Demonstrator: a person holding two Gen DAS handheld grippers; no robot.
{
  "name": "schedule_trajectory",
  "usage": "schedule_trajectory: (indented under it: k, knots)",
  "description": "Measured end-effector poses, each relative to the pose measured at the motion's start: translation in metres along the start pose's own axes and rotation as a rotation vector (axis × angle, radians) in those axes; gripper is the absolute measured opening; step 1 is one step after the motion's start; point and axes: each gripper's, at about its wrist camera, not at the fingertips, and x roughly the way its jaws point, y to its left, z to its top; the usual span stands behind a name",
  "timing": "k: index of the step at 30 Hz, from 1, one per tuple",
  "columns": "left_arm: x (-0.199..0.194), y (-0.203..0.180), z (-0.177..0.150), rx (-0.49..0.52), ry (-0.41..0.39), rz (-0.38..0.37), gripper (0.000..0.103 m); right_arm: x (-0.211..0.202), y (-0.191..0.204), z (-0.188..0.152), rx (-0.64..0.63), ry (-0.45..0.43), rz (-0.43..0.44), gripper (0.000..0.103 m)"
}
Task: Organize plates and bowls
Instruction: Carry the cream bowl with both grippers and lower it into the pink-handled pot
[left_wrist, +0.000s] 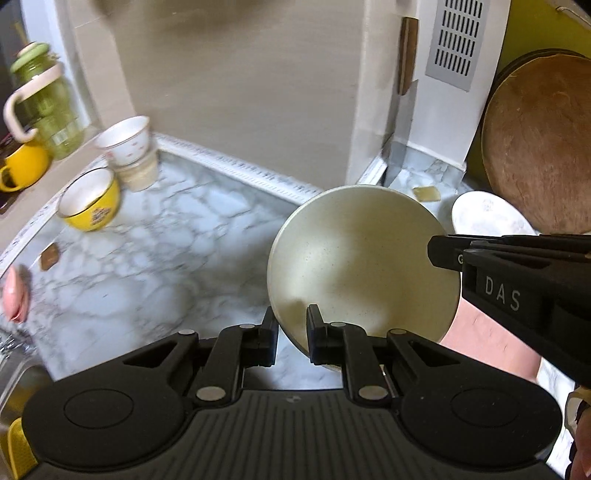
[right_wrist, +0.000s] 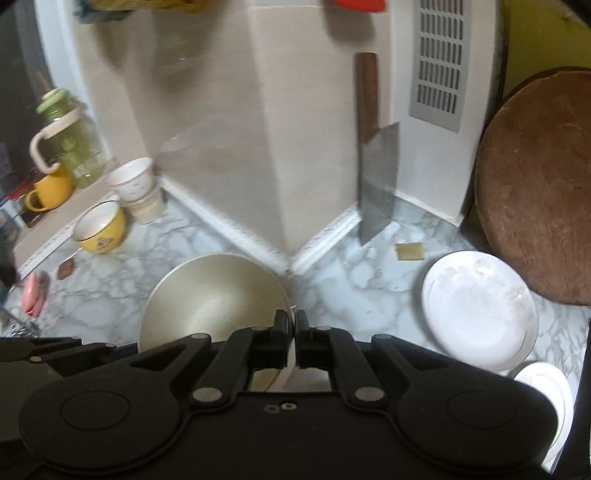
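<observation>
Nearest to us, our right gripper (right_wrist: 291, 332) has its two fingers pressed together on the rim of the cream speckled bowl (right_wrist: 210, 295), with the thin wall between the pads. The bowl hangs out to the left of these fingers and is tilted, so we judge it is lifted off the marble counter (right_wrist: 351, 273) and not resting on it.

Our left gripper (left_wrist: 291, 328) meets the same bowl on the opposite rim. Its fingers are apart, one outside the wall and one inside, and a gap shows on each side, so we think it does not pinch yet. Holding from both sides would stop such a wide bowl from swinging on one thin edge.

To the right of the right fingers, a white plate (right_wrist: 480, 310) lies flat on the counter, and a second white dish (right_wrist: 546, 398) is partly seen at the frame edge below it. Plates seem collected on this side.

Farther, left of the fingers, a yellow bowl (left_wrist: 90, 201) sits just beside a white bowl (left_wrist: 125, 138) that stands on a beige cup (left_wrist: 138, 171); probably the bowls belong there.

At the back, a cleaver (right_wrist: 378, 184) leans on the wall and a round wooden chopping board (right_wrist: 535, 184) stands behind the plate, so both leave the counter free.
</observation>
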Motion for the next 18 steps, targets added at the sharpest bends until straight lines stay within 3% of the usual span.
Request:
schedule_trajectory:
  k: [11, 18]
  knots:
    - [-0.032, 0.052, -0.043, -0.018, 0.033, 0.044, 0.015, -0.019, 0.069, -0.034, -0.037, 0.024, 0.047, 0.005]
    - [-0.025, 0.078, -0.071, -0.028, 0.08, 0.069, 0.015, -0.006, 0.1, -0.06, -0.044, 0.08, 0.072, 0.005]
